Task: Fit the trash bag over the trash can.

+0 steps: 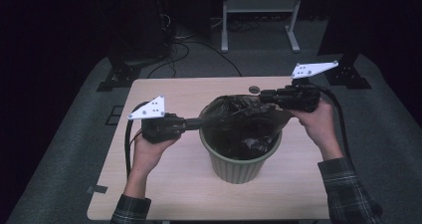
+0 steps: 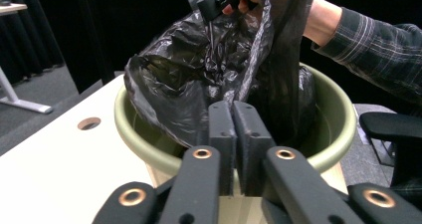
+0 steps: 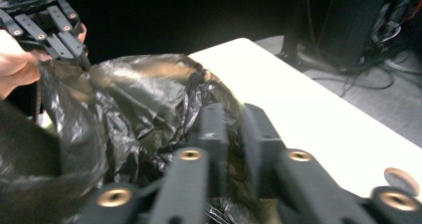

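High view showed a person at a pale wooden counter, working a black bin bag into a green ribbed bin that stood near the middle of the surface. The left tool reached in level from the left and met the bag at the bin's near-left rim; in the left gripper view its jaws stood together with a fold of the black film pinched between them. The right tool came from the far right, holding the bag's edge above the rim; in the right gripper view its jaws looked nearly together on the plastic, though blur hid the exact contact.

By my judgement the job was partly done: the bag's body already hung crumpled inside the bin, and its mouth was lifted and stretched between both tools. What remained was to spread the opening wide, fold the edge over the rim all the way round, and push the slack down so the liner sat flat.
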A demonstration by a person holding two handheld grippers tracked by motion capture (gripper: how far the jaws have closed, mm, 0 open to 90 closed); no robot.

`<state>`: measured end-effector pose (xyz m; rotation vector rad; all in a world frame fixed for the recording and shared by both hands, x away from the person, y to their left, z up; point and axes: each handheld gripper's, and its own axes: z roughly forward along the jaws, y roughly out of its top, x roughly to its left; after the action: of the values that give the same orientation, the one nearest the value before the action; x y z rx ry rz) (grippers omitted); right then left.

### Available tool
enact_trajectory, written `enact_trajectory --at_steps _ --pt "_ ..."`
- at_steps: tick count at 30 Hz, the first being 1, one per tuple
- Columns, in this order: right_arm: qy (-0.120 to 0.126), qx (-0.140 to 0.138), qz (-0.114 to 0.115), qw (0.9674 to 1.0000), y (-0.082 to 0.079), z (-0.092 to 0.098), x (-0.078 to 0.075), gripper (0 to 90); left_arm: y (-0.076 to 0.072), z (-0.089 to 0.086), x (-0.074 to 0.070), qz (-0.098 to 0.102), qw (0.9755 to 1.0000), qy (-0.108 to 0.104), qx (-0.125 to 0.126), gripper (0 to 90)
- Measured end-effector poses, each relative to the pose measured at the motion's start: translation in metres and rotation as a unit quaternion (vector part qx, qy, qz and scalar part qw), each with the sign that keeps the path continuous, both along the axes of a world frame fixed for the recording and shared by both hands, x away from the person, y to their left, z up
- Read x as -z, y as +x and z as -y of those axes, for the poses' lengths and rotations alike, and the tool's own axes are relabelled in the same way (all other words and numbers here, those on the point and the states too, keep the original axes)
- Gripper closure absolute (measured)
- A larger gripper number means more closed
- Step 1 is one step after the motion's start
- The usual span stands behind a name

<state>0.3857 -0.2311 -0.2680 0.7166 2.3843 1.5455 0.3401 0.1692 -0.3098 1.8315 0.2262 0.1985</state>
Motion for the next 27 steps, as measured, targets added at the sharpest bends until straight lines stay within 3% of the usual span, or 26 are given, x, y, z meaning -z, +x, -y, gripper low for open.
enact_trajectory --at_steps 1,3,7,10,16,23,25,27 --pt "-0.003 0.000 -0.004 1.0000 0.001 -0.001 0.002 88.8 0.000 -0.001 0.001 -0.002 1.0000 -0.002 0.001 85.2" --pt "-0.004 -0.001 -0.003 1.0000 0.000 -0.001 0.004 90.0 -0.001 -0.005 0.001 -0.004 1.0000 -0.005 -0.001 78.6" --pt "0.004 0.005 0.002 1.0000 -0.003 0.005 0.003 90.0 0.000 -0.015 -0.007 -0.006 0.9994 -0.031 -0.014 49.4" --pt "0.016 0.005 0.007 0.9998 -0.006 0.009 0.000 90.0 0.007 -0.020 -0.016 -0.010 0.9986 -0.047 -0.021 42.2" --pt "0.029 -0.009 0.016 0.9994 -0.011 0.008 -0.002 90.0 0.033 -0.009 -0.026 -0.028 0.9979 -0.048 -0.032 40.3" --pt "0.037 -0.022 0.019 0.9989 -0.014 0.007 -0.002 90.0 0.058 0.019 -0.018 -0.067 0.9970 -0.036 -0.016 40.7" --pt "0.039 -0.025 0.019 0.9987 -0.015 0.007 -0.002 90.0 0.063 0.025 -0.013 -0.073 0.9969 -0.028 -0.011 47.1" --pt "0.041 -0.027 0.019 0.9986 -0.014 0.007 -0.001 90.0 0.065 0.029 -0.009 -0.076 0.9970 -0.013 0.002 67.0"
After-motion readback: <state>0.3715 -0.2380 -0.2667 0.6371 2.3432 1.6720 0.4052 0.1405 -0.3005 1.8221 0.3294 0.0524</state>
